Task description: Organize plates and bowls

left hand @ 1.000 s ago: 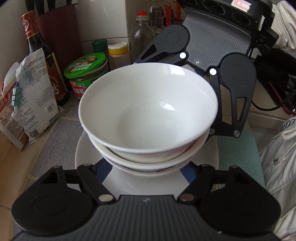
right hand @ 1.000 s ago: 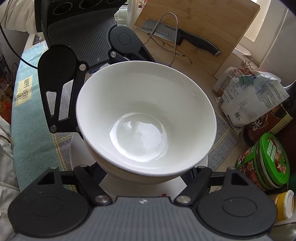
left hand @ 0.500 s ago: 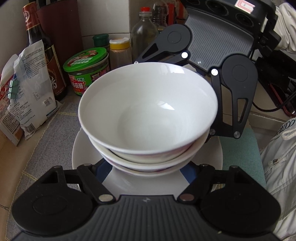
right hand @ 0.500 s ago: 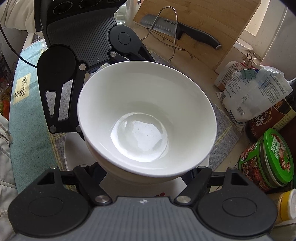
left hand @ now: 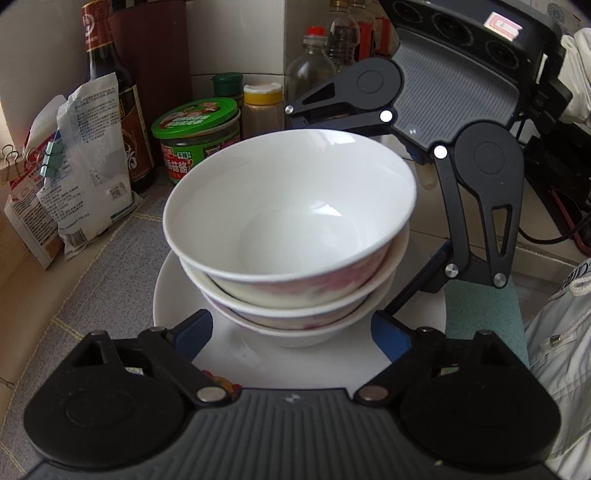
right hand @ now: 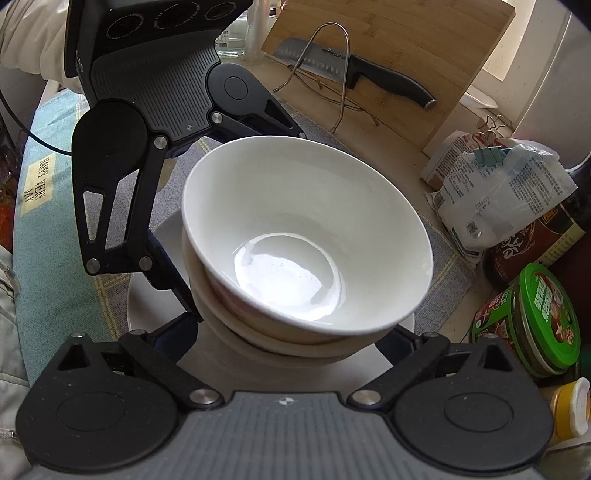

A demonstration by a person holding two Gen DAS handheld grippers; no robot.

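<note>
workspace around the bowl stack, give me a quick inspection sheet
surface: grey woven mat on a counter.
job's things: three nested bowls on a white plate.
clutter: green-lidded jar, clipped bags, sauce bottle, knife on cutting board.
grippers: left gripper and right gripper both opening, straddling the stack from opposite sides, pads off it.
cables: black cable.
surroundings: teal cloth, tiled wall.

green-lidded jar [left hand: 195,138] beside clipped bags [left hand: 74,173]; knife [right hand: 354,75] on cutting board [right hand: 424,55].

black ribbed grippers, blue pads [left hand: 194,330], silver screws.
</note>
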